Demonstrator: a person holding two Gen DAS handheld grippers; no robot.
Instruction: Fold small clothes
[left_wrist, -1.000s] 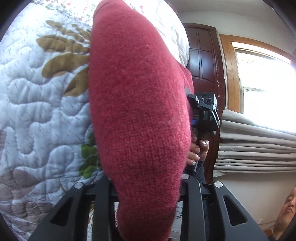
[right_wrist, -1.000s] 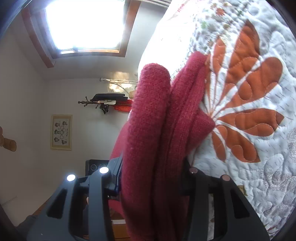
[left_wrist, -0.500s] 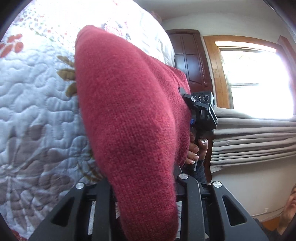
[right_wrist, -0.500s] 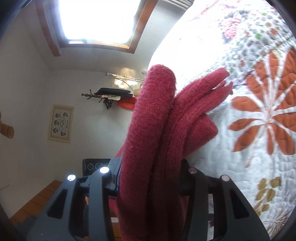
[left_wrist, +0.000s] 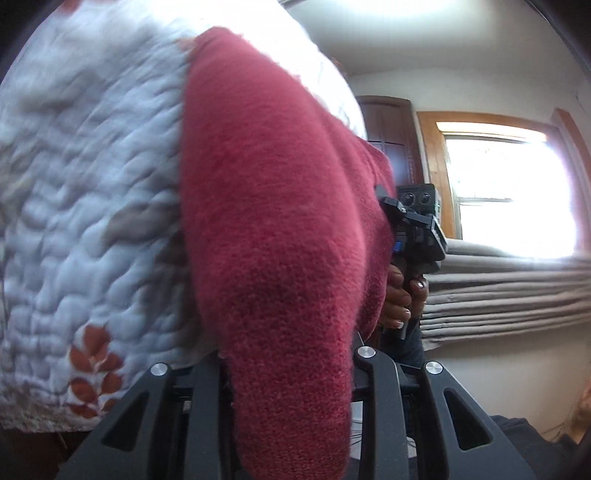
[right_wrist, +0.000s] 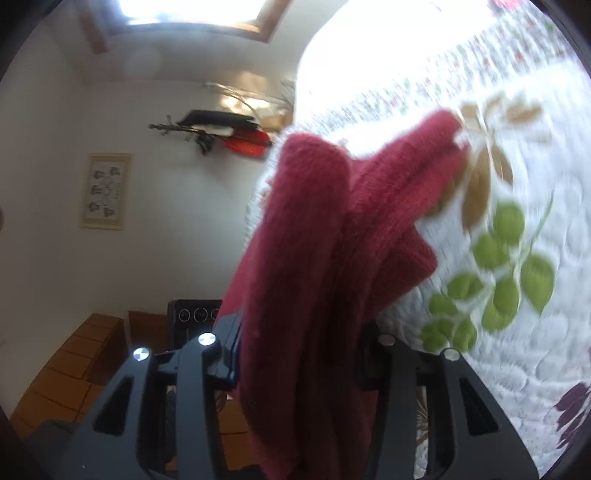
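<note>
A red knitted garment (left_wrist: 273, 236) fills the middle of the left wrist view, draped over and between the fingers of my left gripper (left_wrist: 291, 373), which is shut on it. In the right wrist view the same red garment (right_wrist: 314, 266) hangs in thick folds from my right gripper (right_wrist: 295, 354), also shut on it. Both ends are held up above a white quilted bedspread (left_wrist: 88, 206) with leaf patterns (right_wrist: 495, 266). The right gripper's body (left_wrist: 413, 229), with a hand (left_wrist: 400, 302) around its handle, shows behind the cloth in the left wrist view.
A bright window (left_wrist: 509, 199) with a wooden frame and a folded grey blind (left_wrist: 509, 295) lie to the right in the left wrist view, beside a dark door (left_wrist: 388, 140). A framed picture (right_wrist: 105, 190) and wall rack (right_wrist: 214, 129) show in the right wrist view.
Both grippers have carried the red garment across the bedspread; the quilt pattern has slid past, from orange petals to green leaves on the right. The frames now show motion blur. Both grips are unchanged.
</note>
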